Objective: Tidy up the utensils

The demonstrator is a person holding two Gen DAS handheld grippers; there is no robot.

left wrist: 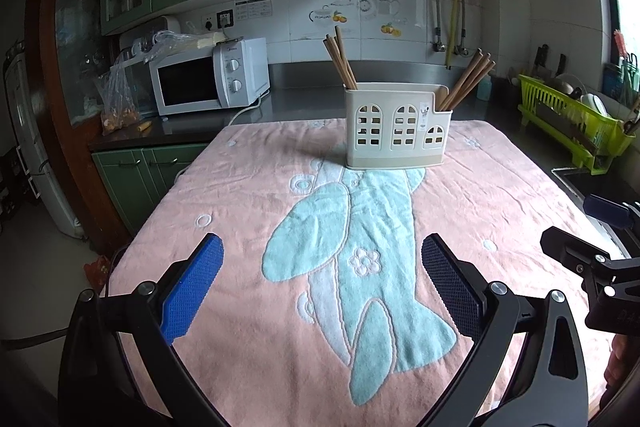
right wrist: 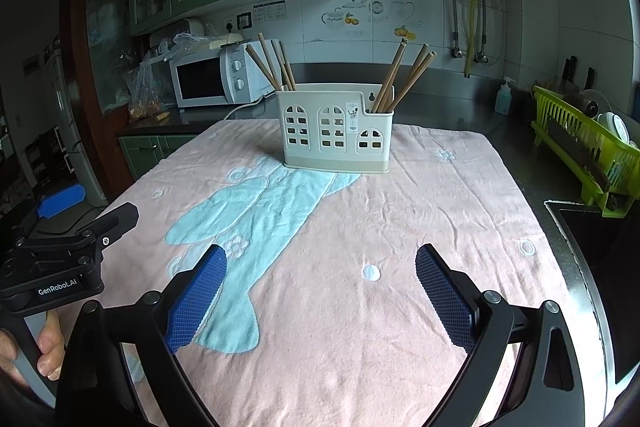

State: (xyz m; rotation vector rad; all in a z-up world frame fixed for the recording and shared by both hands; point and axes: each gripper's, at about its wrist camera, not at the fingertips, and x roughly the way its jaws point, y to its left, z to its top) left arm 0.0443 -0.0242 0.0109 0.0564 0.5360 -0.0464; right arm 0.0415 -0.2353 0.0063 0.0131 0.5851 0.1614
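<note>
A cream utensil holder [left wrist: 396,126] with arched cut-outs stands upright at the far side of a pink towel [left wrist: 240,195]. Wooden chopsticks lean out of its left compartment [left wrist: 340,61] and its right compartment [left wrist: 468,81]. The holder also shows in the right wrist view [right wrist: 336,133], with chopsticks at left [right wrist: 272,67] and right [right wrist: 404,77]. My left gripper [left wrist: 322,287] is open and empty above the near towel. My right gripper [right wrist: 320,297] is open and empty, also well short of the holder. Each gripper shows at the edge of the other's view.
A white microwave [left wrist: 208,79] sits on the counter at back left beside plastic bags. A green dish rack [left wrist: 576,123] stands at right beside a sink [right wrist: 588,227]. The towel [right wrist: 400,227] covers the worktop.
</note>
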